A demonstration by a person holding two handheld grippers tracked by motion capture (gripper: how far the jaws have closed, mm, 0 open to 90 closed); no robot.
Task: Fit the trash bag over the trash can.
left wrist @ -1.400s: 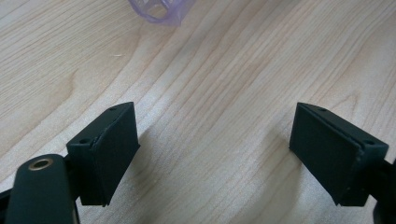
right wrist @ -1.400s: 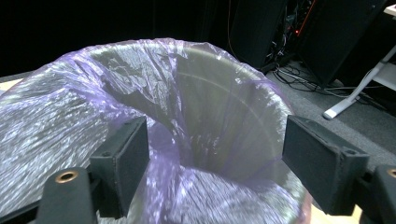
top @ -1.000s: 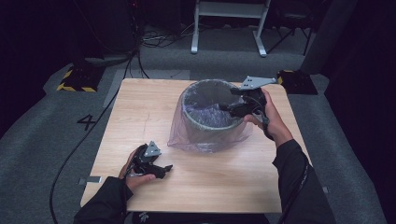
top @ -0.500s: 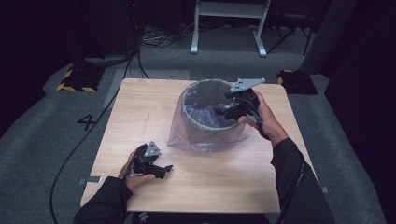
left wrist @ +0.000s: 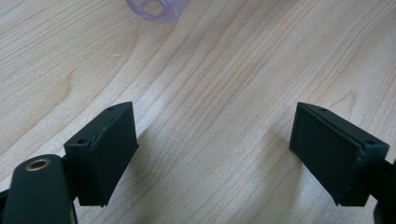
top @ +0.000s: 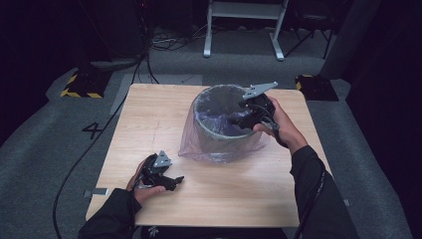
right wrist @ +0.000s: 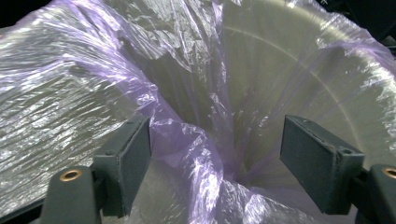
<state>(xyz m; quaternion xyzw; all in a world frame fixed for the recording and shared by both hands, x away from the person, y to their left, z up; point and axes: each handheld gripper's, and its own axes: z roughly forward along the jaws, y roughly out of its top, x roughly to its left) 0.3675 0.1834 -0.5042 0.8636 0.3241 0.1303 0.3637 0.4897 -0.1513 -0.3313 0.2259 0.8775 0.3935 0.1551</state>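
right tongs [right wrist: 215, 158] astride loose bag fold [right wrist: 196, 154]

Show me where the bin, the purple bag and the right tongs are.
bin [top: 215, 134]: high view, its grey front wall behind the plastic.
purple bag [right wrist: 70, 88]: right gripper view, crinkled film at left.
right tongs [right wrist: 215, 154]: right gripper view, midway between the open tips.

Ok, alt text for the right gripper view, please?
The right gripper is open, its two dark fingers wide apart over crumpled purple bag film. The bag lines a pale round bin, and nothing is gripped.
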